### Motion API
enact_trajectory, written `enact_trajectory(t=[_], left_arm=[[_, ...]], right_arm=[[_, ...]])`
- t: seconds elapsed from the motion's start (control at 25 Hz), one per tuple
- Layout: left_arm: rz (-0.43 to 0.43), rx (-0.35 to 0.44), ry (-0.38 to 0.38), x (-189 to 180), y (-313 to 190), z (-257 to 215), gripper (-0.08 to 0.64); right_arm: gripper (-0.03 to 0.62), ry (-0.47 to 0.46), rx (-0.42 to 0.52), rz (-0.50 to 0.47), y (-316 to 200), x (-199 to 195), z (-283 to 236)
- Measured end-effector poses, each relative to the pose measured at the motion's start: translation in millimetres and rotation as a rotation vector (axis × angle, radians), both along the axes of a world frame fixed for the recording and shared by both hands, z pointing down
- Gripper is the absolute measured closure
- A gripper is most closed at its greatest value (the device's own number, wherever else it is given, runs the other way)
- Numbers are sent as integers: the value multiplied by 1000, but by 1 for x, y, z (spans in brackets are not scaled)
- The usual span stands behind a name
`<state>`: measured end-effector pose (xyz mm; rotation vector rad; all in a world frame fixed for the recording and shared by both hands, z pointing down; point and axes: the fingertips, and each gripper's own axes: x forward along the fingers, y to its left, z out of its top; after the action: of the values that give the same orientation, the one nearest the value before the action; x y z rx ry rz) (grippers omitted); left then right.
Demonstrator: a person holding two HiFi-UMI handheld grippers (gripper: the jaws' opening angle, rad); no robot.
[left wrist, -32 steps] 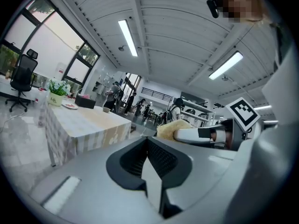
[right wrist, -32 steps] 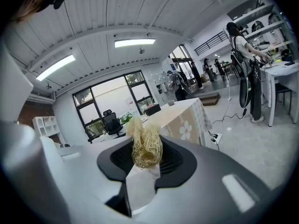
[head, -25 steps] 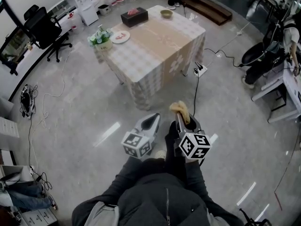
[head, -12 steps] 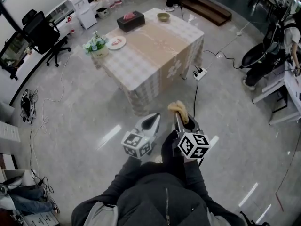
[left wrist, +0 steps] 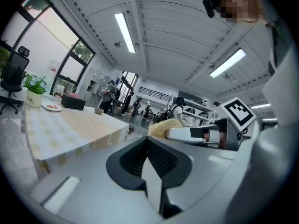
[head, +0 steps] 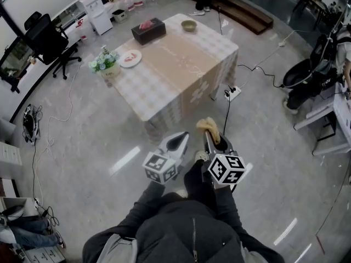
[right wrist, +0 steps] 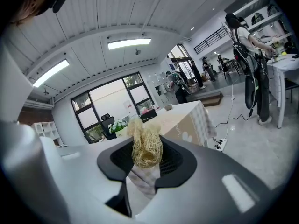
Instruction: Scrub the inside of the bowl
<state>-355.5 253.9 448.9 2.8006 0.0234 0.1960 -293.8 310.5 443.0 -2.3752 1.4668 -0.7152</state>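
- Left claw (head: pixel 177 142) is closed and empty; in the left gripper view its dark pads meet along a single seam with nothing between them.
- Right claw (head: pixel 211 130) is clamped on a loofah scrubber (right wrist: pixel 146 146), a straw-yellow tangle of fibres that bulges up above the pads.
- The scrubber's lower part is pinched out of sight between the pads, so only the upper tuft shows in any view.
- The bowl (head: pixel 189 25) is too small in every view for its inside to be made out; in the left gripper view it is little more than a speck (left wrist: pixel 98 110) on the cloth.
- The person's dark-sleeved arms and legs hide the floor straight beneath both claws.
- Whatever lies on the white plate (head: pixel 130 58) shows only as a red smudge.
- The bowl stands near the far edge of the tabletop (head: pixel 181 64), to the right of a dark tissue box (head: pixel 148 30).
- Both claws are held side by side over the grey floor, short of the nearest corner of the tabletop and well apart from the bowl.
- The bowl is round and shallow, a dull olive-tan, upright with its mouth upward.
- A checked cloth with a beige runner down the middle covers the tabletop, and a pot of flowers (head: pixel 104 64) stands at its left corner just beside the plate.
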Motion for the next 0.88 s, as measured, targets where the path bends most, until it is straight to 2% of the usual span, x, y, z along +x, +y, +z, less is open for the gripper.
enact_trajectory(t=[0.48, 0.88], left_arm=[[-23, 8, -4, 93, -28, -7, 549], [-67, 27, -6, 149, -57, -11, 549]], right_arm=[[484, 0, 11, -37, -34, 96, -9], [485, 11, 41, -75, -61, 157, -16]])
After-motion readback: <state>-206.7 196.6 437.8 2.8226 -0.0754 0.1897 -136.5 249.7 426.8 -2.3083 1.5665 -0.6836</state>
